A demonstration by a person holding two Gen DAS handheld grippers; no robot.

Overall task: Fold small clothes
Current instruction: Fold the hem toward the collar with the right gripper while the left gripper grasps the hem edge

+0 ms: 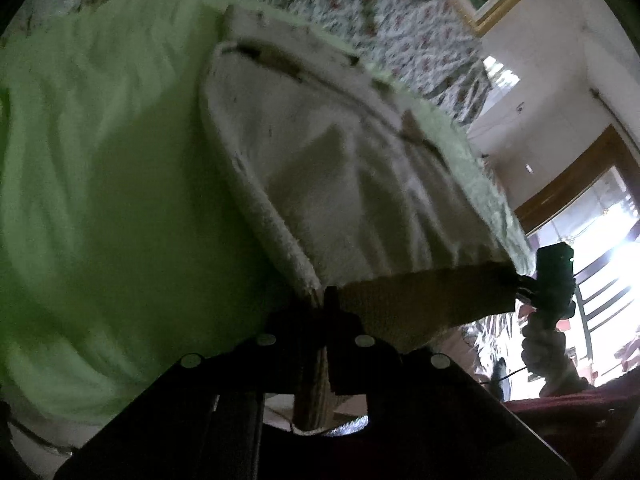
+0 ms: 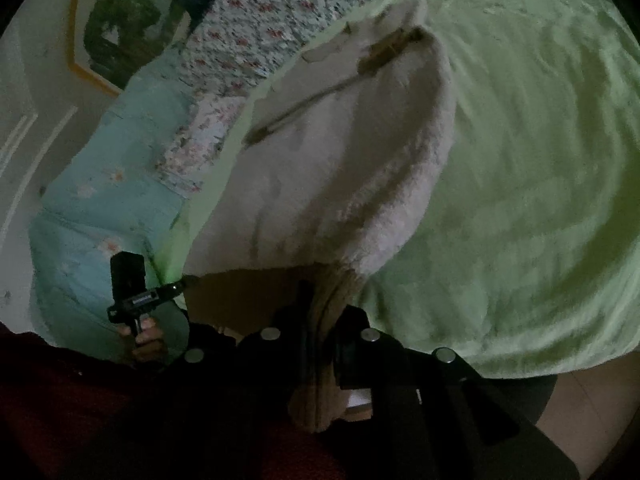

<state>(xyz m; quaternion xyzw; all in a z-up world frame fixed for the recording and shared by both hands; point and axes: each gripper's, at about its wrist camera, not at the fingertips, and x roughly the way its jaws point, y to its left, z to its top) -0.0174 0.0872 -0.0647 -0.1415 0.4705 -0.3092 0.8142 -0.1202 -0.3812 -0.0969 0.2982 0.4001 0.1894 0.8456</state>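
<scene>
A cream fleece garment with a tan ribbed hem and a dark zip line hangs stretched over a light green blanket. My left gripper is shut on one corner of its hem. My right gripper is shut on the other hem corner, with the garment running away from it across the blanket. The ribbed hem spans between the two grippers. The right gripper also shows in the left wrist view, and the left gripper in the right wrist view.
A floral bedsheet lies beyond the blanket. A pale blue quilt lies at the left in the right wrist view. A framed picture hangs on the wall. A bright window and wooden door frame are at the right.
</scene>
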